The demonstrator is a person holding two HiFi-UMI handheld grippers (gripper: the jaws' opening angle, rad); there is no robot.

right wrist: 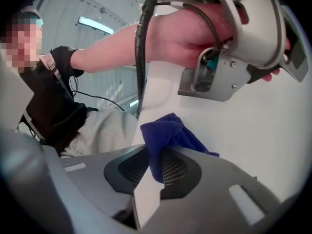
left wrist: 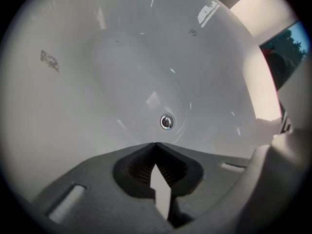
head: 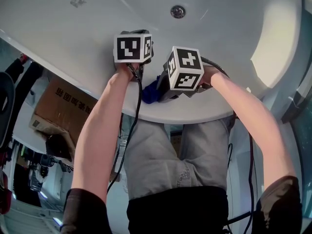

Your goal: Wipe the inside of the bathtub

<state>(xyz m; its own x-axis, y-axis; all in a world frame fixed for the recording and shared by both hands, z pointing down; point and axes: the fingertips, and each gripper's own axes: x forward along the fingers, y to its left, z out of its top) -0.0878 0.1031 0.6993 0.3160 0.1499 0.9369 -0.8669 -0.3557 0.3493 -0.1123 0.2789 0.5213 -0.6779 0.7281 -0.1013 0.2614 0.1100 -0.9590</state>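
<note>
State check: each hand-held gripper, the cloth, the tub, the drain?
Left hand-held gripper: shut, empty.
Right hand-held gripper: shut on blue cloth.
Blue cloth: bunched, pinched in right jaws.
Bathtub: empty, no water visible.
Drain: open or plugged, cannot tell.

A brown cardboard box (head: pixel 62 107) with dark print on its side lies tilted. Just below the box is a black lumpy thing (head: pixel 57 145). Left of the box is a dark round shape (head: pixel 5 108), cut off at the edge.
</note>
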